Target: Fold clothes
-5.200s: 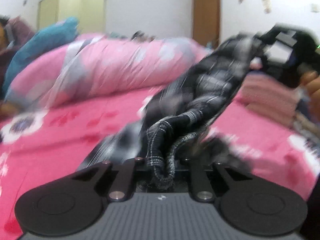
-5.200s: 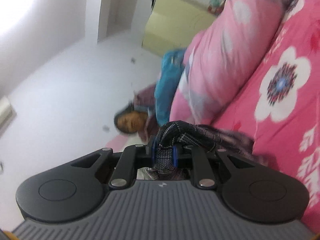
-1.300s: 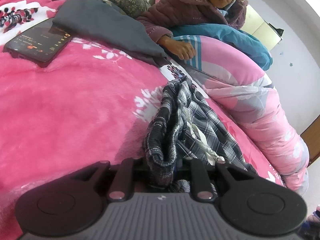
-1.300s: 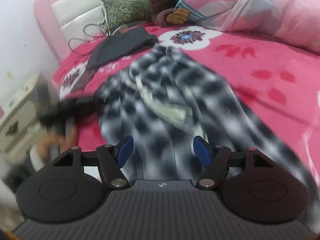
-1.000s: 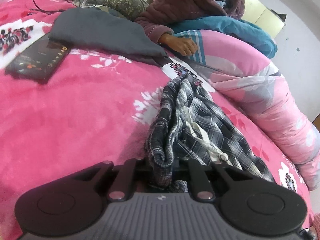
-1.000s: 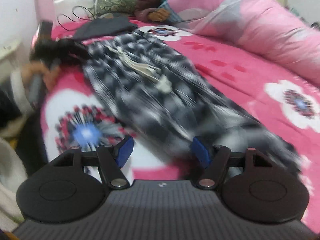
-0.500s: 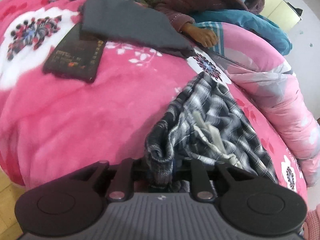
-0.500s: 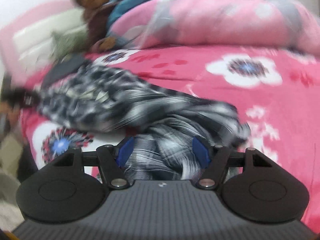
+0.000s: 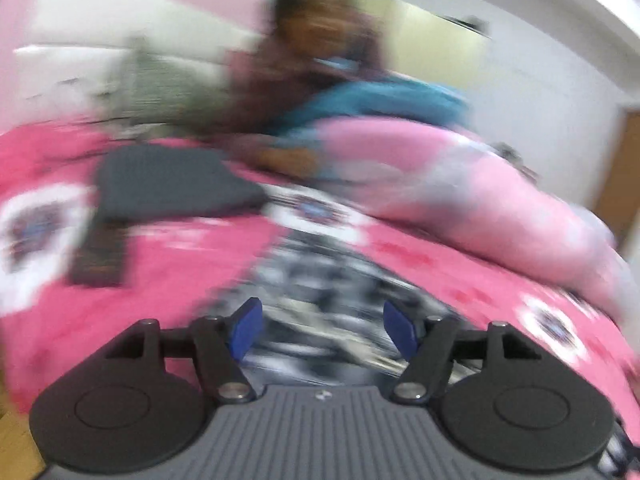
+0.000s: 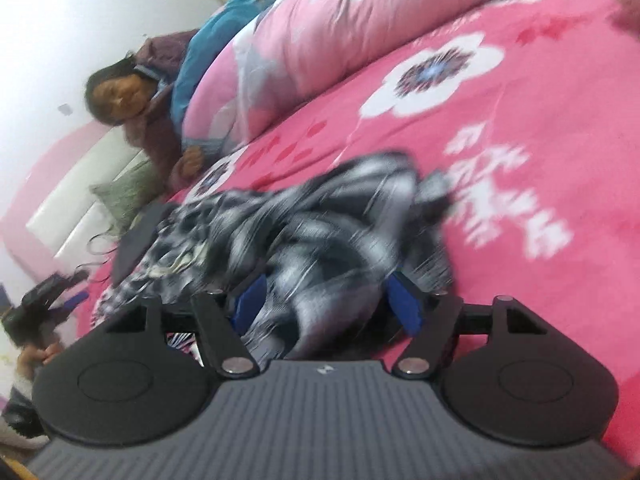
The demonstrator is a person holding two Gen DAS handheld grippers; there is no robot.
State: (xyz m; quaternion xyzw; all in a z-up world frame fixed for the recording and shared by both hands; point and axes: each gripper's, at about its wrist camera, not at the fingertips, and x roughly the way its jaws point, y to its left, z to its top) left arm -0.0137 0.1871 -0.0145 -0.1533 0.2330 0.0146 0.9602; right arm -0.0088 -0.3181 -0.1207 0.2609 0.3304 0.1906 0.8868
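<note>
The left gripper has just been opening; its blue pads stand spread with nothing pinched, the plaid garment lying blurred on the pink bedspread just beyond. The right gripper is spread too, crumpled plaid cloth bunched between its pads, unpinched. Farther off, a person leans beside a pink quilt.

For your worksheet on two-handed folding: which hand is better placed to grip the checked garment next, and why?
Probably the right gripper: bunched checked garment already lies between its open fingers. The left gripper has just opened and looks clear of the cloth.
</note>
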